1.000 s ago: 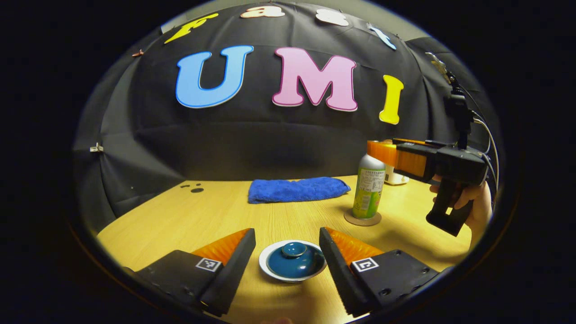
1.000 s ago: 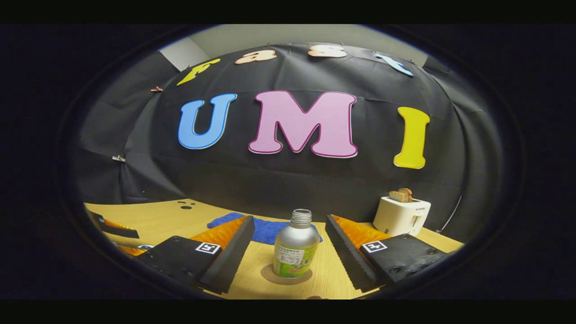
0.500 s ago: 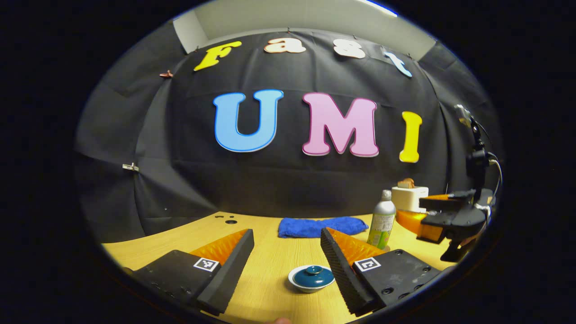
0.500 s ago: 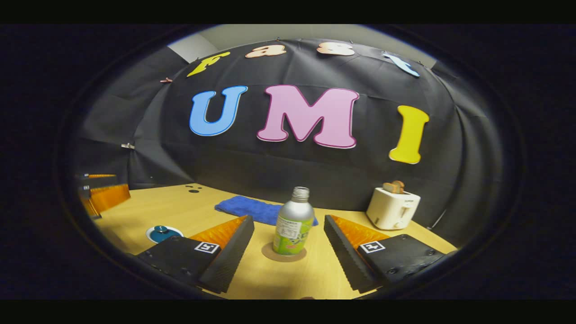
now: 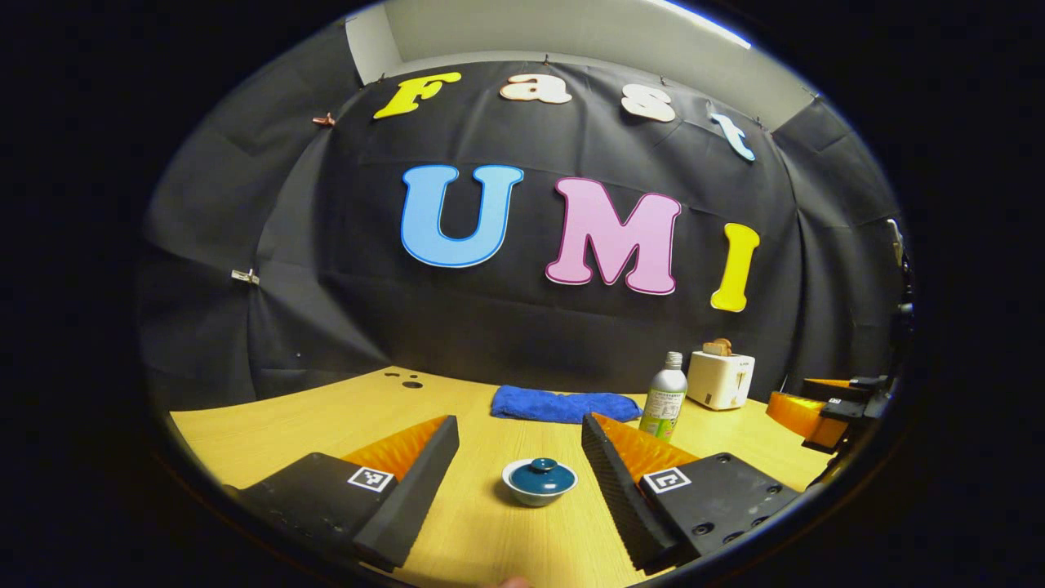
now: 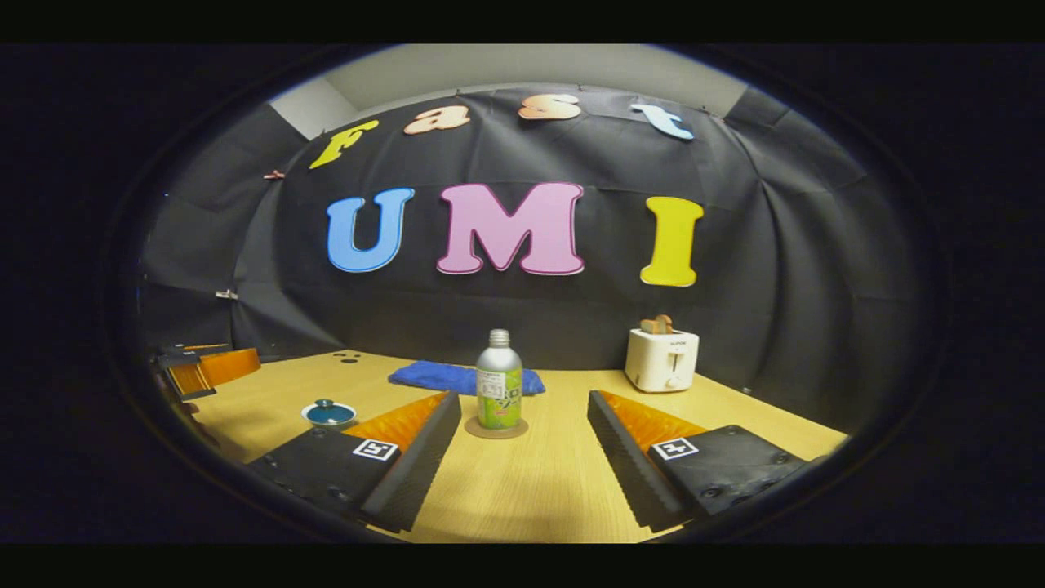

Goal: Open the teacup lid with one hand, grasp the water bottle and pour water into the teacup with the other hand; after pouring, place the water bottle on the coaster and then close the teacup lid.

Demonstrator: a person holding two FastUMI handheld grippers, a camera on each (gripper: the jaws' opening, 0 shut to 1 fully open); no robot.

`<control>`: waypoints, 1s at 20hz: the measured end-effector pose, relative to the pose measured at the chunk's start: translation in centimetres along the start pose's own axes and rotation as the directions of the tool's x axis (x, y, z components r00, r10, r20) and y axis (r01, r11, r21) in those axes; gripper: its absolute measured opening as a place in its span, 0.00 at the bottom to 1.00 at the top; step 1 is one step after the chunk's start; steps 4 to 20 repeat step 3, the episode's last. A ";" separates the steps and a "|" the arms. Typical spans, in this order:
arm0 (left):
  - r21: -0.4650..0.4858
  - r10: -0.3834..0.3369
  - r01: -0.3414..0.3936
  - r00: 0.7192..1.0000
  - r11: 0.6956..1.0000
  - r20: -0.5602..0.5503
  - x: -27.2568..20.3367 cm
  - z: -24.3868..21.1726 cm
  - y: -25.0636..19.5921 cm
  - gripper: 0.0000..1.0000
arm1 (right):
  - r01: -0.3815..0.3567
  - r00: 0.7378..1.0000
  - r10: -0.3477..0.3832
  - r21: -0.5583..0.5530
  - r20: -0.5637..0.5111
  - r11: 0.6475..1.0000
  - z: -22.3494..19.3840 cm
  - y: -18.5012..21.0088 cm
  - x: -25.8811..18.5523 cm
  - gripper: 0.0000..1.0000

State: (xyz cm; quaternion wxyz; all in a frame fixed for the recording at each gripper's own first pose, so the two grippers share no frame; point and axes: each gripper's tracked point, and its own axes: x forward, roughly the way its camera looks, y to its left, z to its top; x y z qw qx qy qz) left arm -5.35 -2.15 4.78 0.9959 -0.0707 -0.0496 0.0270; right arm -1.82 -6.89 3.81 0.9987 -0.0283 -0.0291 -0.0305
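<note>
The teacup point(image 5: 539, 480) is white with a blue lid resting on it, and it stands on the table a little beyond my open left gripper point(image 5: 518, 423), between the lines of its fingers. It also sits at the left as the teacup point(image 6: 329, 413) in the right gripper view. The silver bottle with a green label point(image 6: 499, 390) stands upright and uncapped on a round coaster point(image 6: 495, 428), ahead of my open right gripper point(image 6: 523, 400). From the left gripper view the bottle point(image 5: 663, 396) is at the right, just behind my right finger. Neither gripper holds anything.
A blue cloth point(image 6: 441, 377) lies folded at the back of the wooden table point(image 6: 531, 482). A white toaster point(image 6: 661, 359) with toast in it stands at the back right. The other gripper point(image 5: 833, 404) hovers at the right edge, and the left gripper point(image 6: 204, 371) at the far left.
Both grippers have drawn back and levelled out, so the teacup and the bottle look smaller and farther off. The lid stays on the cup and the bottle on its coaster.
</note>
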 end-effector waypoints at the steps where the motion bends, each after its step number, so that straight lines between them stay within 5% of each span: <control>1: 0.005 0.000 0.000 1.000 1.000 -0.001 0.0 0.0 -0.1 0.95 | 0.003 1.000 -0.003 0.011 -0.005 1.000 -0.3 -0.3 -0.4 0.96; 20: 0.000 0.000 0.000 1.000 1.000 0.005 -0.1 0.2 -0.4 0.95 | 0.013 1.000 -0.013 0.029 -0.011 0.999 -0.3 -1.0 -0.6 0.96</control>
